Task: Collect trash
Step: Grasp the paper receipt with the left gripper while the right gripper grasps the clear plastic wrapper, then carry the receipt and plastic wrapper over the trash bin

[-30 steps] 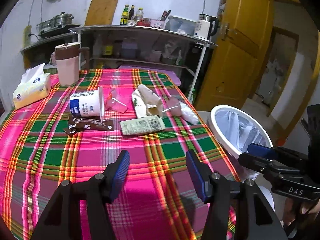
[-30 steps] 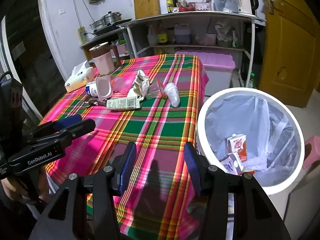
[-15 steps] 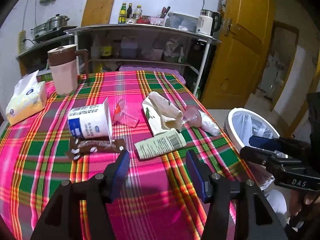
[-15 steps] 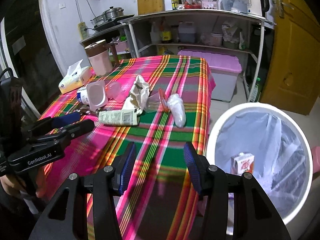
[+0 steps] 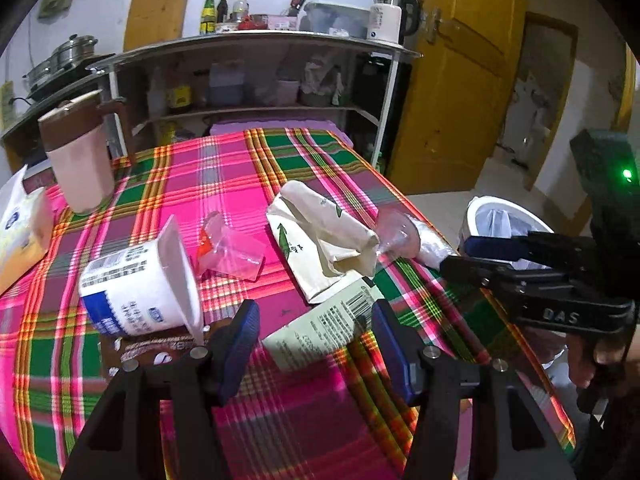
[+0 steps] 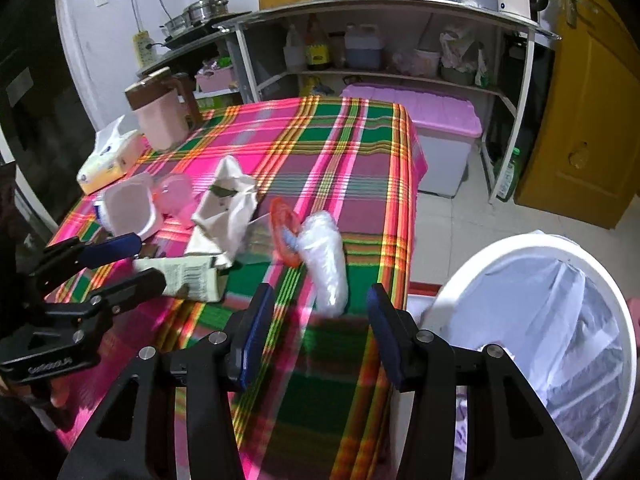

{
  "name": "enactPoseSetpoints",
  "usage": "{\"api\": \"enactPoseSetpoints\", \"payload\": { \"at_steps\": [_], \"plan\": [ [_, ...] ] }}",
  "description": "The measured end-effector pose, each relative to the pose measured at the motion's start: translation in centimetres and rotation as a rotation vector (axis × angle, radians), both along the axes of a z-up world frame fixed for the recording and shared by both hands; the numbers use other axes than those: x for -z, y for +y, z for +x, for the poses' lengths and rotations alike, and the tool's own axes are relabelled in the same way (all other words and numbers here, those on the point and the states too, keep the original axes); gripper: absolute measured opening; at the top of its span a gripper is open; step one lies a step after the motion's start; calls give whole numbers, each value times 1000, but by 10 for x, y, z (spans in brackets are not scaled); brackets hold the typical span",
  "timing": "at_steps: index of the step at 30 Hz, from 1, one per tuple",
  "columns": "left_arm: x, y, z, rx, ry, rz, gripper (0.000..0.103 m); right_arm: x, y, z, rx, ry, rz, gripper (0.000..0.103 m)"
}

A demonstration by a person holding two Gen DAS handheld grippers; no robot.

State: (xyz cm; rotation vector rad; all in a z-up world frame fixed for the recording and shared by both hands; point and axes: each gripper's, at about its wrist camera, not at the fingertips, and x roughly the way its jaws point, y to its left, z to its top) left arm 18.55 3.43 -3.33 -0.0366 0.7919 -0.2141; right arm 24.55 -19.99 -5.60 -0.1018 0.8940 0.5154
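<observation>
Trash lies on the plaid tablecloth (image 5: 224, 184). There is a tipped white yogurt cup (image 5: 136, 284), a brown wrapper (image 5: 152, 346), a clear plastic cup (image 5: 230, 252), a crumpled white paper bag (image 5: 320, 240), a pale green flat pack (image 5: 320, 332) and a white plastic bag (image 6: 326, 264). My left gripper (image 5: 312, 320) is open above the green pack, its pads apart from it. My right gripper (image 6: 319, 300) is open just short of the plastic bag, holding nothing. The white lined bin (image 6: 540, 320) stands by the table's right edge.
A pink jug (image 5: 78, 160) and a tissue pack (image 5: 20, 232) sit at the table's far left. Behind the table stand a metal shelf (image 6: 400, 4) with bottles and a kettle, a pink-lidded box (image 6: 436, 120) and a yellow door (image 5: 460, 92).
Both grippers have moved forward over the table toward the trash, which now looks larger and closer. The bin has slid toward the right edge of both views.
</observation>
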Motion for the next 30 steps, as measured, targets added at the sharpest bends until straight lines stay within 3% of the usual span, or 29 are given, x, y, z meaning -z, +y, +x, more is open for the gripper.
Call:
{"api": "enactPoseSetpoints", "payload": {
  "at_steps": [4,10,14,16,19,30],
  "plan": [
    [10,-3,10,45,52,-11,58,10,4,13,5,22,-19,44],
    [17,-10,12,89,96,-17,58,14,7,17,6,18,-25,20],
    [18,-15,5,89,97,1,57,13,4,14,9,20,-7,18],
    [18,-19,2,78,94,33,43,12,2,10,8,22,3,18],
    [17,-24,-3,71,88,59,33,7,-1,2,5,16,15,18],
    [7,-30,-37,25,57,-20,25,-15,-23,-40,22,-8,71,17]
  ]
}}
